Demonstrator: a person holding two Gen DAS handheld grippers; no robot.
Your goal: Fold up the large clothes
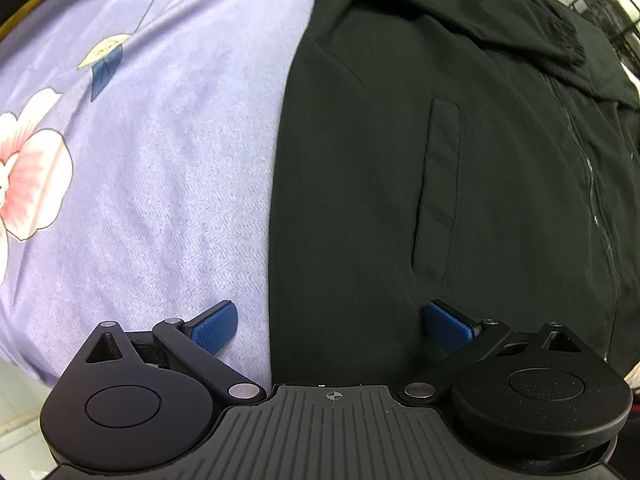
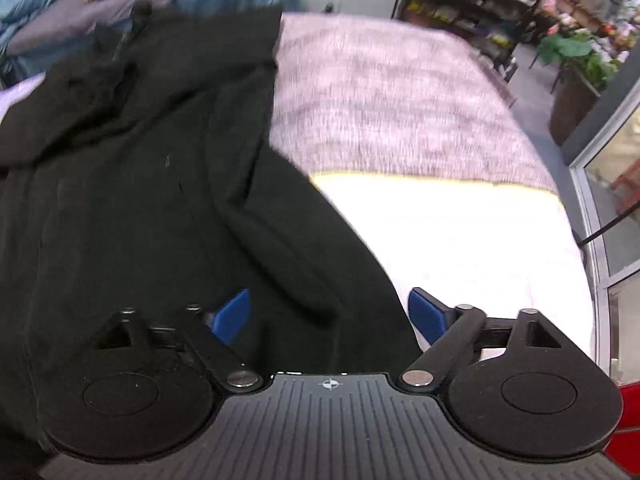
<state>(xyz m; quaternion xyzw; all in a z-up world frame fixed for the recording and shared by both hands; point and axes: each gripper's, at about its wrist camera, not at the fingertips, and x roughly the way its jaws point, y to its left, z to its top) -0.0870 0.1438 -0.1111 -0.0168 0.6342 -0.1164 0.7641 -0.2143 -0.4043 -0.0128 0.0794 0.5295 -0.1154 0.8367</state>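
Straddling the black jacket's [image 1: 460,168] bottom hem, left gripper [image 1: 332,320] and right gripper [image 2: 328,312] both gaping, seemingly empty despite blur, needing closure before folding.

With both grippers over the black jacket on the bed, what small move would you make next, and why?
I would probably lower both grippers onto the hem and close. The black jacket lies flat, zipped side up, on the lilac floral sheet. The left gripper is open astride the jacket's side edge, and the right gripper is open astride the opposite edge, with nothing pinched yet.
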